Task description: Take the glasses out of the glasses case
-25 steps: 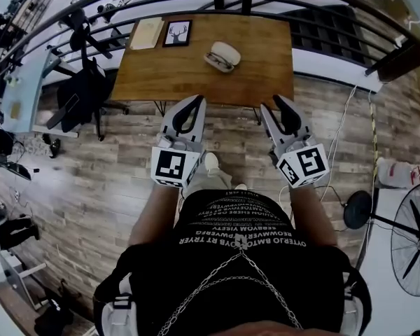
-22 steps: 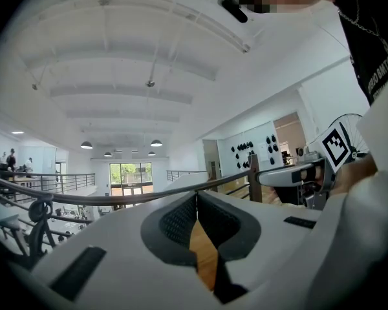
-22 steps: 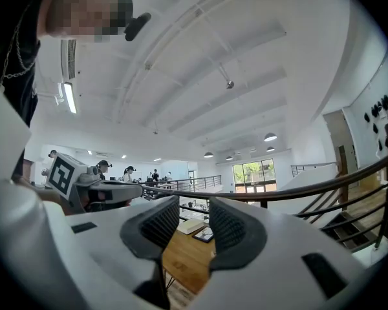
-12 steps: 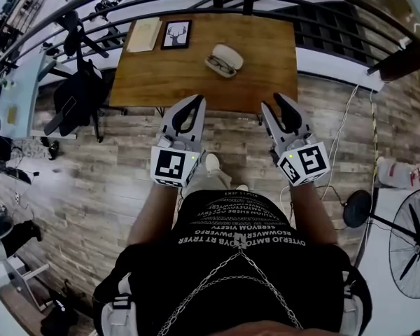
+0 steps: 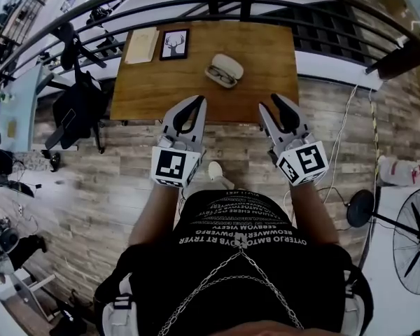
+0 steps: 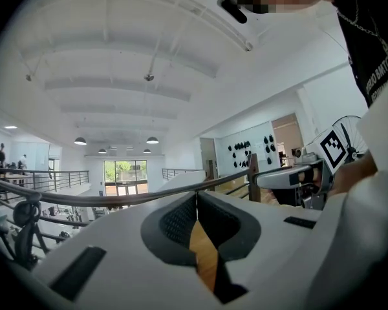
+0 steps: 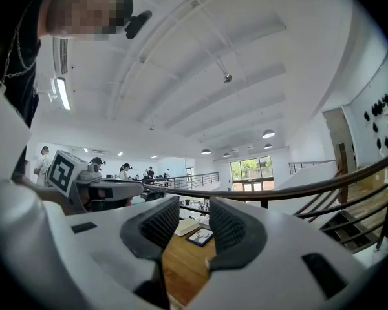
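- tabletop (image 5: 196, 82): warm brown wood grain
- glasses case (image 5: 227, 65): cream-white
- picture frame (image 5: 173, 44): black, white inside
- left tool (image 5: 198, 101), right tool (image 5: 274, 98): pale grey, black-and-white square markers
- floor (image 5: 91, 173): grey-brown planks

Glasses (image 5: 221, 76) in glasses case (image 5: 229, 64) too small for detail; worktop (image 5: 161, 82) near edge partly behind left gripper (image 5: 195, 100) & right gripper (image 5: 277, 99); fan (image 5: 414, 249) cut at rt edge.

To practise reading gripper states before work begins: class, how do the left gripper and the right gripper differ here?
The left gripper has its jaws meeting tip to tip; the right gripper has its jaws apart. Past the left gripper's jaws only a sliver of wooden table shows; between the right gripper's jaws the framed picture shows too. Both hold nothing and hover short of the glasses case.
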`<state>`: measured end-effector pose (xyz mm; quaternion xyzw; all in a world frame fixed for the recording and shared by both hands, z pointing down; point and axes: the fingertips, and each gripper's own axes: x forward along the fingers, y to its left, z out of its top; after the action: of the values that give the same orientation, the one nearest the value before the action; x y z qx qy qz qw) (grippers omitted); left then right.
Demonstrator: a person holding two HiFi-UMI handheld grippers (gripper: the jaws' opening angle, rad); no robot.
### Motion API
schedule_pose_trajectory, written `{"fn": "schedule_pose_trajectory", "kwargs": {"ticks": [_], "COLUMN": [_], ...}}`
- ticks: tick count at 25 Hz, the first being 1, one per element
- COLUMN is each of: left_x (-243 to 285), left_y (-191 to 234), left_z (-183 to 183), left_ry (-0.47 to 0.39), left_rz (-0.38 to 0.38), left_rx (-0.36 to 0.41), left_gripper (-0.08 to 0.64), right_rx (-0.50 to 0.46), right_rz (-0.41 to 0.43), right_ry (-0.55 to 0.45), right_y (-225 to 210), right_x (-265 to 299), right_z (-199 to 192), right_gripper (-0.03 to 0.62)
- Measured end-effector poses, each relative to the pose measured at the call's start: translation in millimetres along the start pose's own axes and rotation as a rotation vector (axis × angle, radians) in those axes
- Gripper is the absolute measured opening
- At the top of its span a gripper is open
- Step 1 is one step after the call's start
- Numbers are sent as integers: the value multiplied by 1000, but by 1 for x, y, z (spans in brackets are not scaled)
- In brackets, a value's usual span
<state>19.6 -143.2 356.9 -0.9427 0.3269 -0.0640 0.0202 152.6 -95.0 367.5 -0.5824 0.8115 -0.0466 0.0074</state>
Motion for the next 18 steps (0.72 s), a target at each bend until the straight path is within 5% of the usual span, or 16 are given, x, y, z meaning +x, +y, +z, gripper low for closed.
{"fn": "schedule_pose_trajectory", "kwargs": {"ticks": [18], "left_x": [15], "left_y": [76], "left_z": [-3], "left_ry": [-7], "left_rz": [-9], "left_rx": [34], "left_gripper": [28], "right_rx": [-3], "right_rz": [3], "right_ry": [3], "right_y": [20], "right_x": [82], "right_z": [0], "right_gripper": [129]}}
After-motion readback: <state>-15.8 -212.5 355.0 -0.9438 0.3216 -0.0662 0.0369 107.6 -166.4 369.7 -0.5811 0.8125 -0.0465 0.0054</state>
